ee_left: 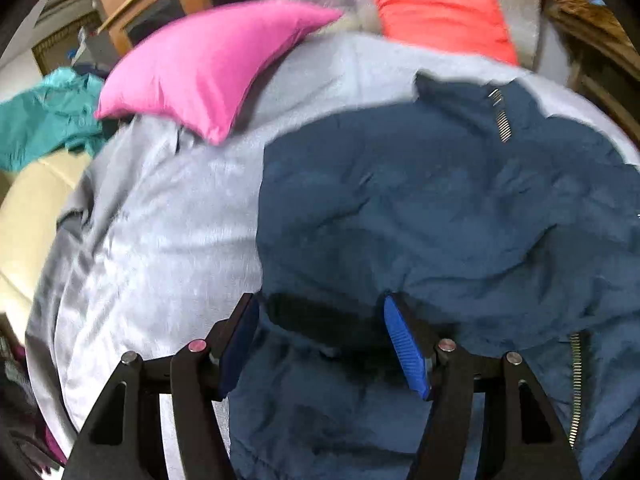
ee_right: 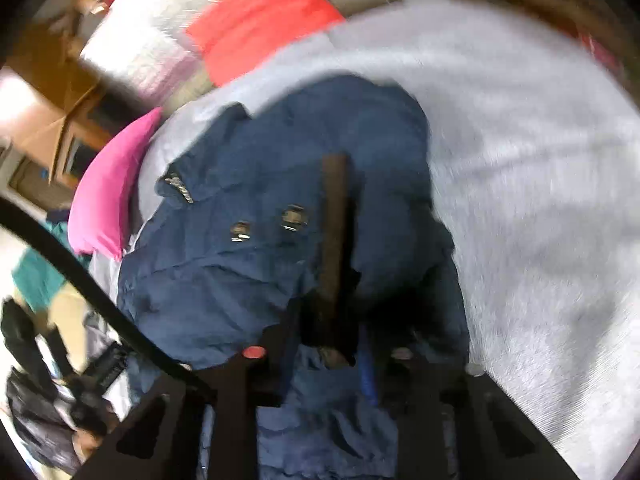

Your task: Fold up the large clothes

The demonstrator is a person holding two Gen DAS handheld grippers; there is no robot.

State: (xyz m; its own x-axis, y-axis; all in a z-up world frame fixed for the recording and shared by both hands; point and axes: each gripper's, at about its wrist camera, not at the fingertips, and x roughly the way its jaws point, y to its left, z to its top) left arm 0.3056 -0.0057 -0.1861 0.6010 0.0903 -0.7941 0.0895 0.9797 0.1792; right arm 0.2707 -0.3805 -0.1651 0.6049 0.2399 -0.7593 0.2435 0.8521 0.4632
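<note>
A navy blue jacket [ee_left: 440, 208] with metal zippers lies on a grey bed cover [ee_left: 160, 220]. My left gripper [ee_left: 322, 340] is open just above the jacket's near edge, blue pads [ee_left: 406, 344] spread wide over a dark cuff band. In the right wrist view, the same jacket [ee_right: 248, 240] hangs bunched, with two metal snaps and a dark band. My right gripper [ee_right: 332, 356] is shut on a fold of the jacket, lifting it over the grey cover [ee_right: 520, 200]. The view is blurred.
A pink pillow [ee_left: 200, 68] and a red-orange pillow [ee_left: 440, 12] lie at the bed's far side. A teal garment [ee_left: 44, 120] sits at the left, beside a wooden cabinet [ee_left: 160, 4]. A black cable [ee_right: 80, 272] crosses the right wrist view's lower left.
</note>
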